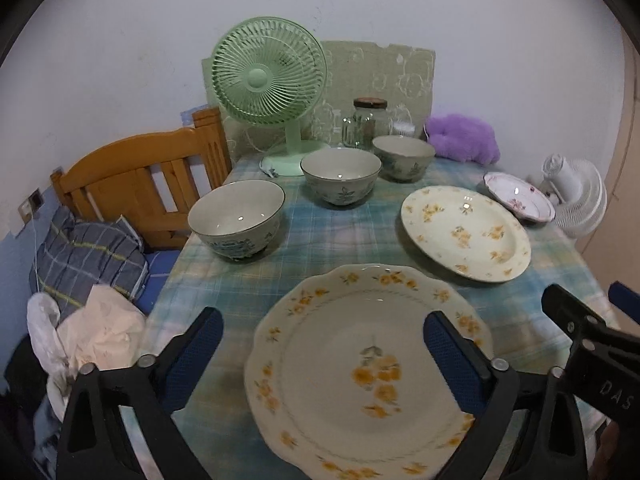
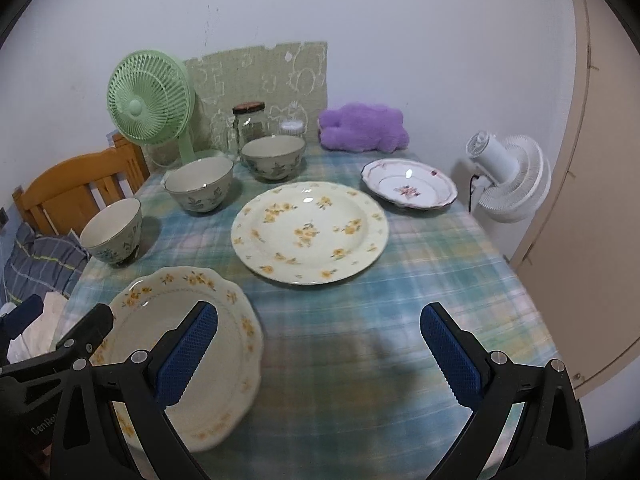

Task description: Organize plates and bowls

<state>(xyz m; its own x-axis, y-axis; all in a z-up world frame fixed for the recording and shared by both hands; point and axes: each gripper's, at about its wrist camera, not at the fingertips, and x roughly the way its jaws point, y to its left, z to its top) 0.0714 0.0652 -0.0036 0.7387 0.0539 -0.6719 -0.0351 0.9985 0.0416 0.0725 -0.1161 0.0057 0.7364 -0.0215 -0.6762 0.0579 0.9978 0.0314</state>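
Observation:
A scalloped yellow-flower plate (image 1: 360, 364) (image 2: 224, 344) lies at the near edge of the table. My left gripper (image 1: 324, 348) is open and hovers over it, empty. A round yellow-flower plate (image 1: 466, 232) (image 2: 310, 232) lies mid-table. A small pink-flower plate (image 1: 518, 196) (image 2: 408, 190) lies at the far right. Three floral bowls stand upright in a row: near (image 1: 236, 220) (image 2: 112, 232), middle (image 1: 340, 176) (image 2: 200, 184), far (image 1: 404, 156) (image 2: 274, 156). My right gripper (image 2: 320, 344) is open and empty above the bare cloth, right of the scalloped plate; it also shows in the left wrist view (image 1: 580, 320).
A green fan (image 1: 268, 76) (image 2: 148, 108), a glass jar (image 1: 368, 122) (image 2: 250, 124) and a purple plush (image 1: 464, 136) (image 2: 362, 126) stand at the table's back. A white fan (image 1: 576, 196) (image 2: 508, 176) is off the right edge. A wooden chair (image 1: 140, 184) and bedding (image 1: 88, 256) are left.

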